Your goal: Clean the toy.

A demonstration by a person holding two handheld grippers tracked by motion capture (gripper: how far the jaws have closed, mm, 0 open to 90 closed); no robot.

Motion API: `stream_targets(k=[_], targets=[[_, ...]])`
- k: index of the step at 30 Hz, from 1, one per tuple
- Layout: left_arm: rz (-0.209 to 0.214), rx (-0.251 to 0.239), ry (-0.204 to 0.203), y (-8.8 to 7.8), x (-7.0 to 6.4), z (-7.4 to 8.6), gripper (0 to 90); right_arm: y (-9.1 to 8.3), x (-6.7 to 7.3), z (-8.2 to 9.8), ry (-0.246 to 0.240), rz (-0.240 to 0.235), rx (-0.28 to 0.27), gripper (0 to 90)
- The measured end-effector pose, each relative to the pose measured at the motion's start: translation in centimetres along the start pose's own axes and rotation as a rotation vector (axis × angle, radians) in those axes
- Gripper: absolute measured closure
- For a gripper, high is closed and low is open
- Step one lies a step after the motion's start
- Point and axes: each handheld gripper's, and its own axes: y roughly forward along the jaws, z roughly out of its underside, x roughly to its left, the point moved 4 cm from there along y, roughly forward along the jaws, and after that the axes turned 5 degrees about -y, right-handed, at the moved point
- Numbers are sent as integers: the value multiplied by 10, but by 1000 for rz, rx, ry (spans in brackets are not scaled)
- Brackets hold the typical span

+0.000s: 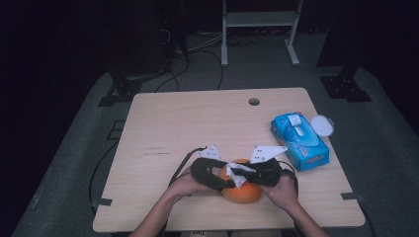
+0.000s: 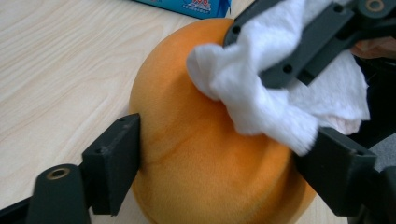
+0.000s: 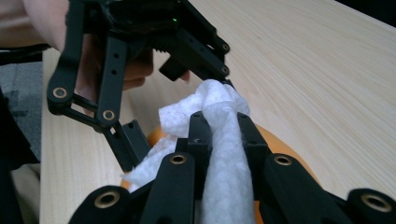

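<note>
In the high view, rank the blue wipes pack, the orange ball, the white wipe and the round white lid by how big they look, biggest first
1. Blue wipes pack, clearly the largest.
2. Orange ball, though both grippers cover part of it.
3 and 4. White wipe and round white lid look about alike; the wipe is bunched and partly hidden, so I won't rank them.

Dim, dark surroundings, evenly lit tabletop [image 1: 197, 123], soft close-ups

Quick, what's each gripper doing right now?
Left gripper: closed on the orange ball, one jaw on each side.
Right gripper: shut on the white wipe, against the ball.
</note>
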Motion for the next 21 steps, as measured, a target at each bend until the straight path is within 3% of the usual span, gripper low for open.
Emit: stream_targets(k=[3,9,12,17,18,21], targets=[[6,0,4,-1,2,1,208,-5,-6,5,15,33,8,785],[5,3,15,-1,1,1,214,-26,-26,29,145,73,-11,785],[3,1,13,0,2,2,214,-37,-28,39,172,89,-11,784],[1,3,4,0,4,3,213,-48,-31,56,226,71,-9,783],[-1,-1,-2,0,5,3,213,-52,-29,63,248,45,-11,783],[-4,5,10,0,3,3,214,-54,-24,64,236,31,-17,782]])
